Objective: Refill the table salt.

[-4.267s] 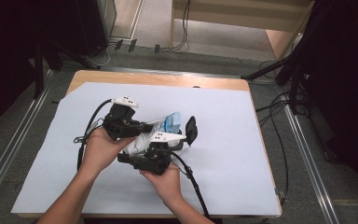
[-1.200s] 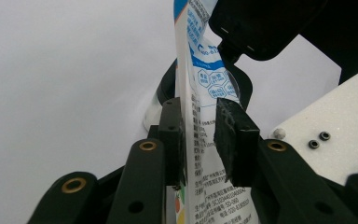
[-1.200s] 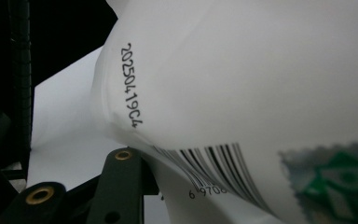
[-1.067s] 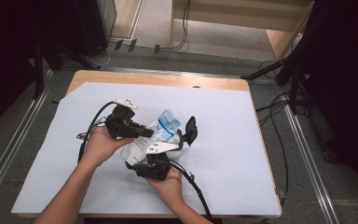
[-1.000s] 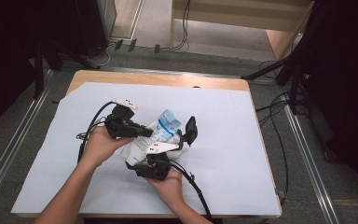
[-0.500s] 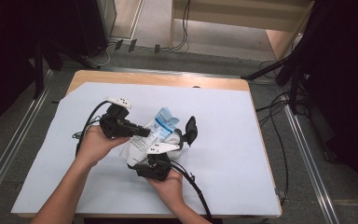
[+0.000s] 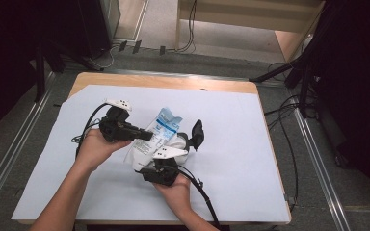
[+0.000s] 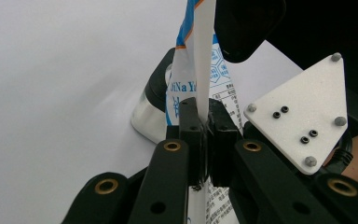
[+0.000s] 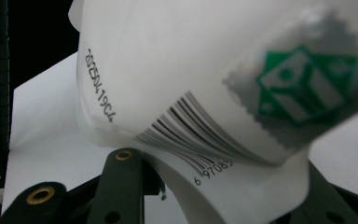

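Near the middle of the tabletop point(image 7: 250, 144), which is covered by a pale sheet, a person holds a white pouch point(image 7: 156, 137) with blue print between two grippers, lifted off the surface. The left gripper point(image 7: 147, 136) has its jaws pinched tight on a thin flat edge of the pouch (the left gripper view shows the white film squeezed between the two black pads point(image 8: 190, 122)). The right gripper point(image 7: 183, 144), closer to the near edge, has its jaws set around the pouch's fuller lower body; in the right gripper view the barcode side bulges over them, and they appear to press on it, though the contact itself is hidden.
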Available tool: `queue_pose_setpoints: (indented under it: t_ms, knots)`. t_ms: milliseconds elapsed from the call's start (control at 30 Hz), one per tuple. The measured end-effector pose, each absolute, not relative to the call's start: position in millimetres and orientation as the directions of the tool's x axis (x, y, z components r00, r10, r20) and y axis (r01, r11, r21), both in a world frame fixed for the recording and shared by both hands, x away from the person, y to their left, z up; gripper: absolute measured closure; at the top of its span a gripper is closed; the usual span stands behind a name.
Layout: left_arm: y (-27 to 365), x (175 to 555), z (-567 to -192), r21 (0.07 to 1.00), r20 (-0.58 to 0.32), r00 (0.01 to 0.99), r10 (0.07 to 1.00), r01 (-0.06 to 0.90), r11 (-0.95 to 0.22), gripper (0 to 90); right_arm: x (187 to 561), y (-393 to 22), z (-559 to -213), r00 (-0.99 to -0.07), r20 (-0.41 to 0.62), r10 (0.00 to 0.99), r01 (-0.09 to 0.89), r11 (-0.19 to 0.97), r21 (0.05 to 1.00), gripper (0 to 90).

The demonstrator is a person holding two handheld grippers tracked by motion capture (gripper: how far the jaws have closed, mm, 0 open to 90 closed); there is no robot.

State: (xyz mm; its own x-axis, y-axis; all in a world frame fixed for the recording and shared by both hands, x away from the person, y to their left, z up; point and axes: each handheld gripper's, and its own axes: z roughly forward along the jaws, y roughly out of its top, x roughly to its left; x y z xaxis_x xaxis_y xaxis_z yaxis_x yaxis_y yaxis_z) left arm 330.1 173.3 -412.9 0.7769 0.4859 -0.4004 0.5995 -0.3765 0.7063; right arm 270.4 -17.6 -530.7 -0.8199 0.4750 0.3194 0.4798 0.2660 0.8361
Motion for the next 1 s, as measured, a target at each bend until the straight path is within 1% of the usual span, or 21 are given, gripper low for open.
queue_pose_setpoints:
  t_ms: [400, 1000]
  knots:
    - [180.3, 327.7, -408.5, 0.721, -0.397, 0.793, 0.462, 0.581, -0.377, 87.7, 272.6, -22.6, -528.7, -0.813, 0.325, 0.483, 0.486, 0.257, 0.835, 62.2]
    - [192.4, 319.8, -401.4, 0.742, -0.362, 0.833, 0.418, 0.529, -0.413, 86.9, 276.2, -29.1, -526.3, -0.807, 0.327, 0.491, 0.492, 0.256, 0.832, 62.8]
